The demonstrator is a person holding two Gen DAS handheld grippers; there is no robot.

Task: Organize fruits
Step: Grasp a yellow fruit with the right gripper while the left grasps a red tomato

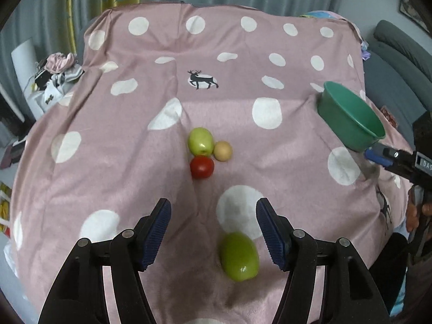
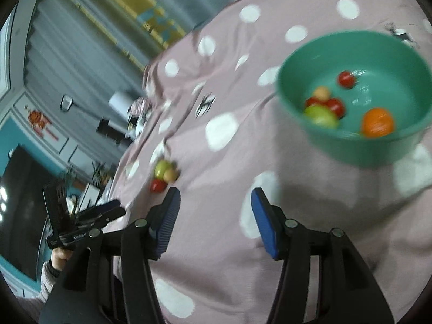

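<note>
The large, smooth green oval fruit (image 1: 239,256) lies on the pink cloth with white dots (image 1: 270,148), which covers what may be a bed or worktop. It sits just ahead of the left gripper (image 1: 213,229), low between its jaws and nearer the right-hand pad; its long axis runs roughly along the gripper's pointing line. The jaws stand apart and empty, not touching the fruit. Beyond this fruit a smaller green fruit (image 1: 200,141), a tan round fruit (image 1: 223,150) and a red tomato-like fruit (image 1: 202,166) cluster touching. Far to the right of the fruit tilts the green plastic bowl (image 1: 351,118), already holding several fruits. The right gripper (image 2: 214,221), jaws apart and empty, is near that bowl, so the left hand is likely better placed.
</note>
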